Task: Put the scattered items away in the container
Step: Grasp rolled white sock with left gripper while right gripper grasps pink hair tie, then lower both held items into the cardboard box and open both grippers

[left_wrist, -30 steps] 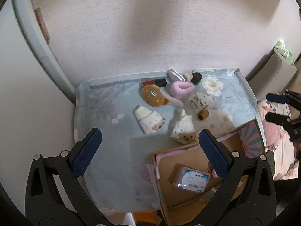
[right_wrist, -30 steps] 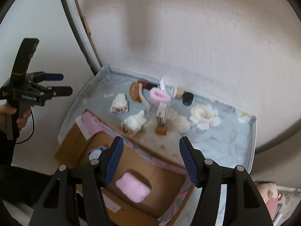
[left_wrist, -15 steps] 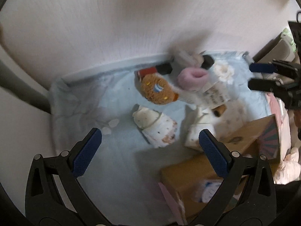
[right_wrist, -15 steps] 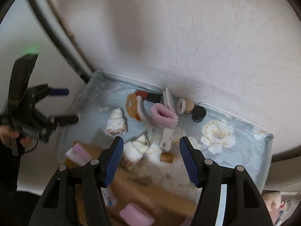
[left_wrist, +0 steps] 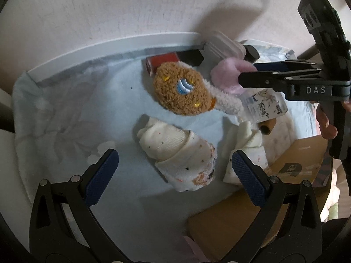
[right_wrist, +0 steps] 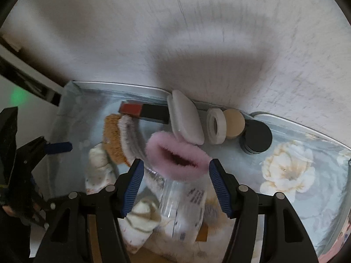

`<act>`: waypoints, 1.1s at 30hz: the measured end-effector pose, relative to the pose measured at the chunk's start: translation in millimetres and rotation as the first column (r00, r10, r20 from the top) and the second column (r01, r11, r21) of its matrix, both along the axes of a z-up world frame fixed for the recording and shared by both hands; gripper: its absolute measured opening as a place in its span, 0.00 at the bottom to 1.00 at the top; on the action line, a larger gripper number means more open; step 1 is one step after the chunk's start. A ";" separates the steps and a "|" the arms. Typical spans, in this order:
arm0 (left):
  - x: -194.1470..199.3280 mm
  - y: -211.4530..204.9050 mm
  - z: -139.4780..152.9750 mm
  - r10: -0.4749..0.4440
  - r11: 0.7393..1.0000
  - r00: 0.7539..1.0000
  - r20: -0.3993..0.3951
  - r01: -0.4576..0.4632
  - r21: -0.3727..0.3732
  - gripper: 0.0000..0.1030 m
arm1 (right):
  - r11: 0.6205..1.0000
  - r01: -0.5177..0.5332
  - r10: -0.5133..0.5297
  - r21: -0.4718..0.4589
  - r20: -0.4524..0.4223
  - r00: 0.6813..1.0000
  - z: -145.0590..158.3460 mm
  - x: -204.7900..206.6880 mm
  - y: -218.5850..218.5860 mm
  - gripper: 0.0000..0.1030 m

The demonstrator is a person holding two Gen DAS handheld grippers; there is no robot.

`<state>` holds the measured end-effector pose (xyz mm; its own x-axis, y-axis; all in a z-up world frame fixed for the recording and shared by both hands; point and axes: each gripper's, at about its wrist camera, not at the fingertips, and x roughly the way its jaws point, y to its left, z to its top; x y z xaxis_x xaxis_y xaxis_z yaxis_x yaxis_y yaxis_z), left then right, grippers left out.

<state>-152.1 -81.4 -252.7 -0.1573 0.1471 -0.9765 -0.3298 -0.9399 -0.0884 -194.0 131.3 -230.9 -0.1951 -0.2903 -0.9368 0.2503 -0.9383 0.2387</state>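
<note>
Scrunchie (right_wrist: 176, 161) lies between open right claw (right_wrist: 175, 186) pads.

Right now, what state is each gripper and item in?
left gripper: open, empty, above the rolled sock.
right gripper: open, around the pink scrunchie, pads not pressing.
clear bottle: lying down.
white case: shut, propped on edge.
cardboard box: open.
</note>
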 end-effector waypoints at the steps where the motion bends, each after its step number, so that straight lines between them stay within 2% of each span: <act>1: -0.3 0.4 -2.8 -0.003 1.000 1.000 0.002 0.003 -0.004 0.99 | 1.000 0.002 -0.002 0.007 0.005 1.000 -2.3 -0.4 -0.7 0.56; 8: -2.2 0.5 -22.8 -0.008 1.000 1.000 0.027 0.009 -0.024 0.97 | 1.000 0.017 -0.017 -0.007 0.047 0.999 -14.8 -7.6 -0.3 0.56; 11: 1.3 2.9 -26.8 -0.028 0.999 1.000 0.010 0.029 -0.045 0.82 | 1.000 0.022 -0.021 -0.019 0.054 0.998 -17.6 -12.9 -0.1 0.56; 12: 2.8 4.2 -26.3 -0.040 0.998 0.999 0.000 0.040 -0.052 0.73 | 1.000 0.023 -0.022 -0.020 0.054 0.998 -17.7 -14.0 -0.6 0.56; 13: 3.4 4.7 -26.0 -0.046 0.997 0.999 -0.004 0.045 -0.058 0.69 | 0.999 0.025 -0.024 -0.020 0.053 0.998 -17.7 -14.1 -0.7 0.56; 15: 3.0 3.6 -24.6 -0.036 0.999 0.999 -0.002 0.036 -0.040 0.52 | 0.999 0.024 -0.023 -0.021 0.050 0.998 -16.8 -13.7 -0.7 0.56; 16: 2.4 2.0 -24.0 -0.025 0.999 1.000 -0.002 0.025 -0.028 0.50 | 0.999 0.024 -0.023 -0.021 0.047 0.999 -16.2 -13.2 -0.5 0.55; 18: 1.8 -0.6 -23.8 -0.012 1.000 1.000 -0.002 0.012 -0.023 0.43 | 0.999 0.024 -0.023 -0.025 0.043 0.999 -13.7 -11.9 0.2 0.44; 21: 1.9 -3.4 -21.8 0.004 1.000 1.000 -0.009 -0.004 -0.021 0.38 | 0.998 0.031 -0.029 -0.046 0.050 0.998 -9.6 -10.8 2.8 0.30; 24: 2.6 -5.1 -17.1 0.018 0.999 1.000 -0.020 -0.019 -0.027 0.37 | 0.999 0.029 -0.027 -0.045 0.051 0.998 -6.1 -9.6 4.1 0.23; 33: 3.8 -9.7 23.8 0.057 0.998 0.995 -0.081 -0.058 -0.014 0.37 | 0.999 -0.002 0.000 -0.052 -0.025 1.000 21.8 2.2 -1.0 0.21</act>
<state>-148.3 -91.1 -228.8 -0.2430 0.1194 -0.9626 -0.2808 -0.9586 -0.0480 -191.9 130.3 -209.1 -0.2180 -0.3384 -0.9154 0.2577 -0.9246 0.2805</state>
